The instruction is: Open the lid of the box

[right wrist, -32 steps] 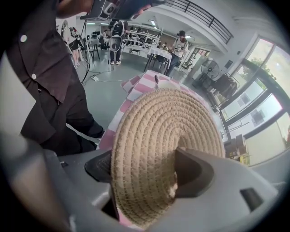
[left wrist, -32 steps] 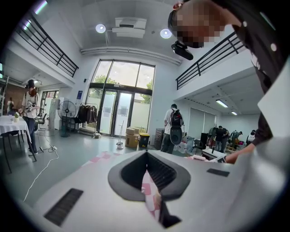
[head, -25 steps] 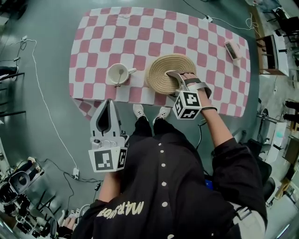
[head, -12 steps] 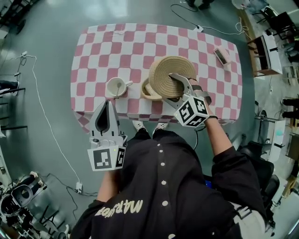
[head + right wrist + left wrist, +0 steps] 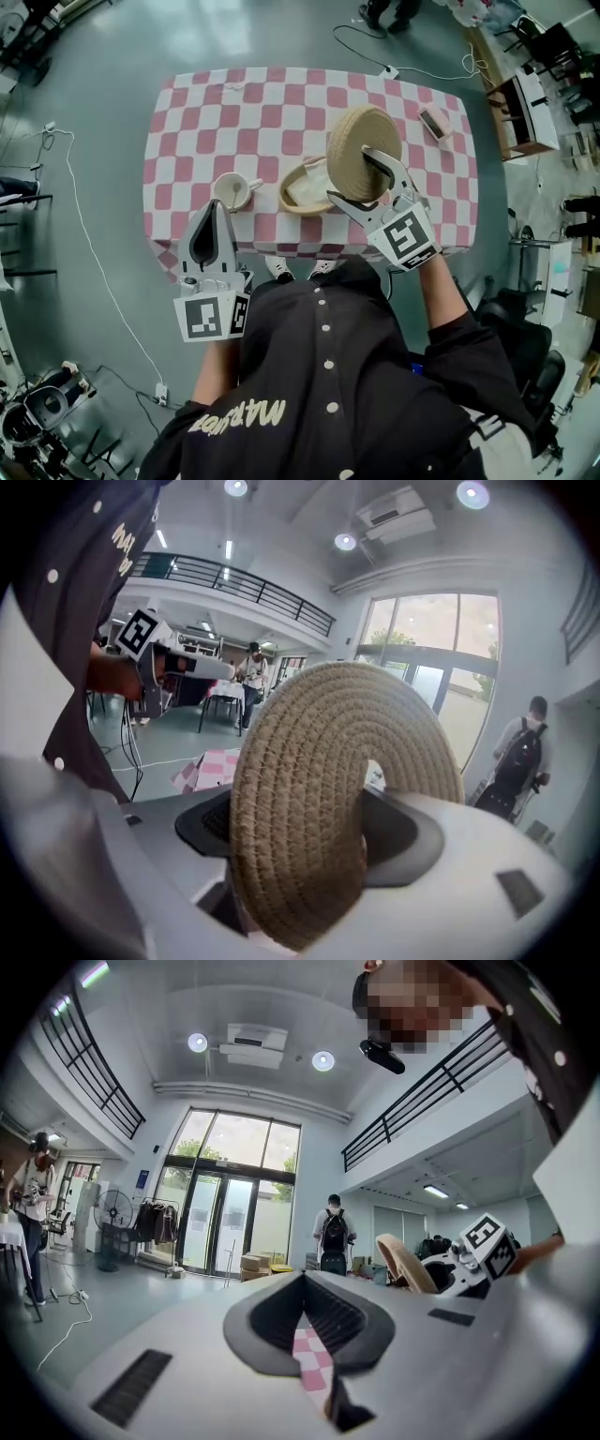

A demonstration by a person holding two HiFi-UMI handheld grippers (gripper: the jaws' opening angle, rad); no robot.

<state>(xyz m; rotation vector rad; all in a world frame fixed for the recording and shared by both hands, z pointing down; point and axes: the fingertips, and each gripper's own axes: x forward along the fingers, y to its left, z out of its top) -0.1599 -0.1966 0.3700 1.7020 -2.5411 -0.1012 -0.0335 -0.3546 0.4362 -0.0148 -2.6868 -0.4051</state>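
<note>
- Right claw (image 5: 349, 174) is clamped on the woven lid (image 5: 362, 136). Its own view shows the disc wedged between the two jaws, one on each face, so they stand fairly wide but they're definitely gripping.
- The lid is off the woven basket box (image 5: 286, 199). In the head view it hangs just up and to the right of the basket, tipped on edge rather than flat, and I can't see it touching the rim anywhere.
- The basket sits open on the checkered table (image 5: 206, 122), close to the near edge. There's white stuff (image 5: 307, 186) inside, lining or cloth, can't tell which.
- Left claw (image 5: 217, 208) has its jaws together with nothing held; only tablecloth shows through the hollow behind the tips. It hangs off the table's near edge, left of the basket, and it's nearer the cup (image 5: 232, 191) than the basket.
- The bit that matters next: I'd call the opening basically done, and what's left is parking the lid somewhere.
- The lid is on the basket's right side in the right claw, and bare cloth lies right of and behind the basket, so the right hand is the obvious one to set it down.
- The lid's face probably needs to come back level first, or it lands on its rim and could roll.
- A small device (image 5: 434, 123) sits well to the right of the basket, toward the far corner, worth steering clear of.
</note>
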